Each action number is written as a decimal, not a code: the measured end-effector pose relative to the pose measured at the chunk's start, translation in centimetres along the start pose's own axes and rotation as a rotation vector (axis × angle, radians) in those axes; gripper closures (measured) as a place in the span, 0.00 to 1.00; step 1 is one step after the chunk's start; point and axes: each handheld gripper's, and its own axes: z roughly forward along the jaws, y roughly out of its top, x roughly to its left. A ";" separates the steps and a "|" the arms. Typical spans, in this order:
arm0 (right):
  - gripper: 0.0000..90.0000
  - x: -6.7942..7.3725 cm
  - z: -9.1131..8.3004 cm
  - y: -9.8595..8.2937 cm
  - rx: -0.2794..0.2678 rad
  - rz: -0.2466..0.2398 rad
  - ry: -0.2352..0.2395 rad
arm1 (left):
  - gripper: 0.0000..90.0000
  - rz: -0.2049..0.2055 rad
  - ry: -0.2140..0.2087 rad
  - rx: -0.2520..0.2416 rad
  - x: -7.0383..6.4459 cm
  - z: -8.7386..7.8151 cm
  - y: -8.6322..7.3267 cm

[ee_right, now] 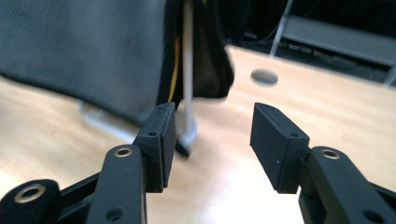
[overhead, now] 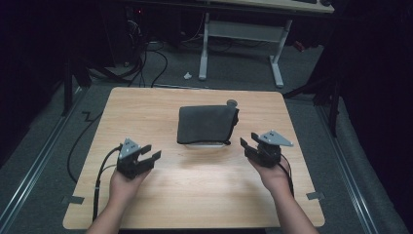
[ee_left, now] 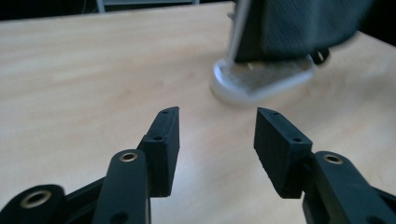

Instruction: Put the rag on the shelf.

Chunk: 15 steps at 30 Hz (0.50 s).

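Nearest the person, the left claw (overhead: 146,155) and the right claw (overhead: 249,145) hover just above the bench (overhead: 160,200), each with jaws spread wide and holding nothing. Ahead of and between them lies the dark grey cloth (overhead: 207,123), draped over a white tray (overhead: 210,145) whose rim peeks out at the cloth's near edge. The cloth's longer side runs across from one claw towards the other. The right claw sits nearer, just beside the cloth's near corner; the left stands farther off.

Dark grey cloth (overhead: 207,124) over white stand (overhead: 210,144); pale wood-grain table (overhead: 146,105); both claws black.
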 end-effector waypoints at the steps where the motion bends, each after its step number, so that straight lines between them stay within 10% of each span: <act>1: 0.57 0.4 -0.5 -0.8 0.001 -0.008 0.003 | 0.54 0.002 -0.003 0.011 -0.2 -0.3 -0.6; 9: 0.55 3.3 -2.8 -6.3 0.046 -0.033 -0.003 | 0.51 0.075 -0.045 0.137 -3.6 -2.5 -5.4; 15: 0.55 5.0 -4.6 -9.1 0.058 -0.057 -0.016 | 0.49 0.159 -0.050 0.158 -4.7 -2.9 -5.6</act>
